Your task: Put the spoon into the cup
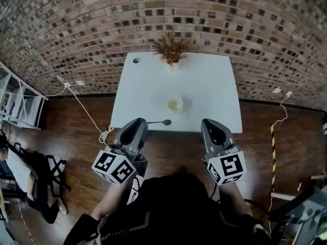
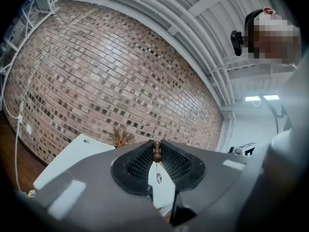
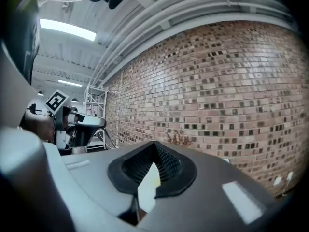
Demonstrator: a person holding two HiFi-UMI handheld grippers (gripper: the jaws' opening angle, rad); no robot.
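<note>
A: What's the room like?

B: There's a brick wall (image 1: 76, 24) at the back and a wooden floor (image 1: 76, 131), with a white worktop (image 1: 214, 86) in front of the wall. A pale cup (image 1: 175, 105) stands upright on it, toward the near edge.

A: Anything else on there?

B: A dried plant (image 1: 171, 47), well beyond the cup at the far edge.

A: And the spoon?

B: The spoon (image 1: 159, 122) is pinched by its handle end in the left claw (image 1: 144, 122), whose jaws are closed on it. It sticks out roughly level. Its bowl is near the cup, on the near side and a little to the left, and doesn't touch it.

A: The other claw?

B: The right claw (image 1: 206, 122) hangs to the near right of the cup. Its jaws are closed together with nothing between them.
</note>
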